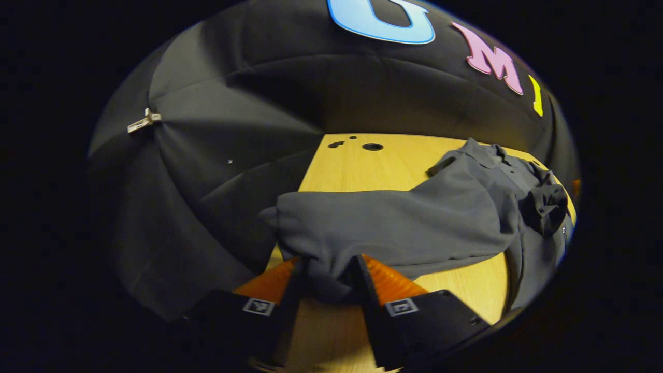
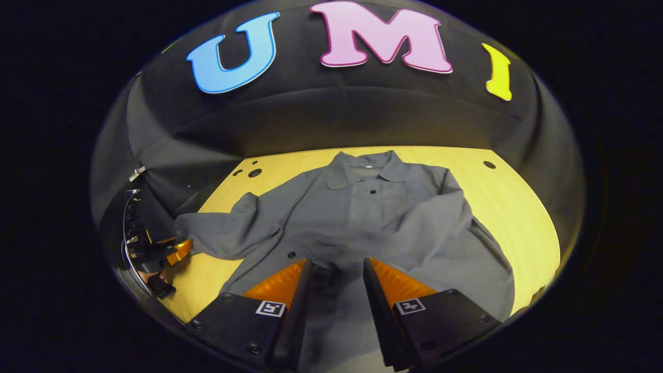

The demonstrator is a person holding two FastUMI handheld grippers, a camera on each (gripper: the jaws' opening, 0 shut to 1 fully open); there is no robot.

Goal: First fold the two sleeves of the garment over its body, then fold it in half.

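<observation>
A grey collared garment (image 2: 373, 207) lies front up on the wooden table (image 2: 523, 217), collar toward the wall. One sleeve (image 2: 233, 233) stretches out flat to the left in the right gripper view. My left gripper (image 1: 327, 282) is shut on its cuff at the table's edge, and it is also seen in the right gripper view (image 2: 178, 249). The other sleeve (image 2: 414, 223) lies slanted across the body toward the middle. Its bunched cuff (image 2: 325, 272) sits between the fingers of my right gripper (image 2: 336, 272), which is shut on it. That bunch shows dark in the left gripper view (image 1: 544, 207).
The table has round holes near its far corners (image 2: 489, 165) (image 1: 372, 146). Black cloth walls close in the booth on all sides, with a small metal clip (image 1: 144, 122) on one. Bare wood (image 1: 456, 290) shows beside the garment's hem.
</observation>
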